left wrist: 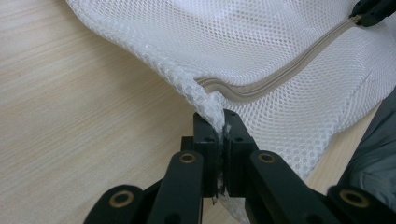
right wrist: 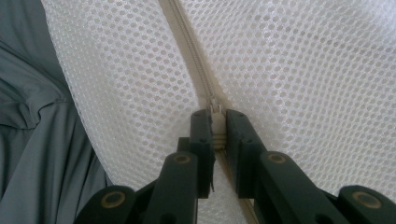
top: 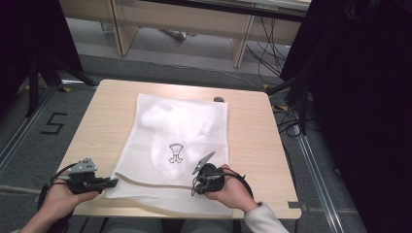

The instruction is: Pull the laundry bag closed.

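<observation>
Nearest the high camera: my two forearms, entering from the bottom edge, each hand wrapped round a gripper at the near side of the table point(top: 107, 111).

Item 1, left gripper point(top: 114, 183). I hold it low and roughly level at the near left, its jaws aimed rightward at the bag's near left corner, grey plate on top, cable trailing back past the wrist. In the left gripper view its jaws point(left wrist: 219, 133) are pressed together on a pinch of white mesh at the corner where the zipper ends; the fabric is lifted into a small peak there.

Item 2, right gripper point(top: 195, 185). My right hand point(top: 232, 190) cups it from the right, light sleeve cuff at the wrist, body tilted so the grey plate points up and away. In the right gripper view its jaws point(right wrist: 216, 128) are clamped on the zipper pull point(right wrist: 215, 108), with mesh on both sides.

Item 3, white mesh laundry bag point(top: 180, 131). It lies flat over the middle of the table, reaching the near edge, with pale contents and a small dark printed figure showing through. Its beige zipper point(top: 150, 183) runs along the near side between the two grippers, slightly bowed.

Item 4, small dark object point(top: 219, 99) on the table just beyond the bag's far right corner; I cannot tell what it is.
</observation>
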Motion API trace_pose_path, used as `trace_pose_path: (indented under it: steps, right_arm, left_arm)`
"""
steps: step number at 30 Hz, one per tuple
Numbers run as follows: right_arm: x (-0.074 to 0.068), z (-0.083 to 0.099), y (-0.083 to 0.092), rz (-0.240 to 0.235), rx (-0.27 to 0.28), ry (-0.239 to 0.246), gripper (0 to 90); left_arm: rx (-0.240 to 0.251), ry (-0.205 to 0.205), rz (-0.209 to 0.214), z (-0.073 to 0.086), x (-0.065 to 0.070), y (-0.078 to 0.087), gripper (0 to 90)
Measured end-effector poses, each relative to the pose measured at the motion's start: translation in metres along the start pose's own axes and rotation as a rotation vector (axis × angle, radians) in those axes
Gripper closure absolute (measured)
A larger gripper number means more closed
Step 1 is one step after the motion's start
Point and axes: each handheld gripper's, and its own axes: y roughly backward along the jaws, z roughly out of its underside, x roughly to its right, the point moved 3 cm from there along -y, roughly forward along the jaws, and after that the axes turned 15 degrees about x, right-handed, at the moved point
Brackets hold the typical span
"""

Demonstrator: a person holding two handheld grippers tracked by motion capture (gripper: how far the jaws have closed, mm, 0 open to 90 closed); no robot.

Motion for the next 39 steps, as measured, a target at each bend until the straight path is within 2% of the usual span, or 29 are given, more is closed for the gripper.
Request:
trace_pose_path:
  steps: [3, 5, 39]
  right_arm:
    - [0.000, 0.001, 0.000, 0.000, 0.005, 0.001, 82.2]
    - [0.000, 0.000, 0.001, 0.002, 0.003, 0.003, 82.2]
    - [0.006, 0.011, 0.010, 0.013, 0.006, -0.024, 82.1]
  left_arm:
    - [-0.010, -0.009, 0.003, 0.000, -0.001, 0.001, 85.6]
    - [-0.001, 0.001, 0.002, 0.000, 0.000, 0.000, 85.6]
    - [-0.006, -0.006, -0.002, 0.000, -0.001, 0.001, 85.6]
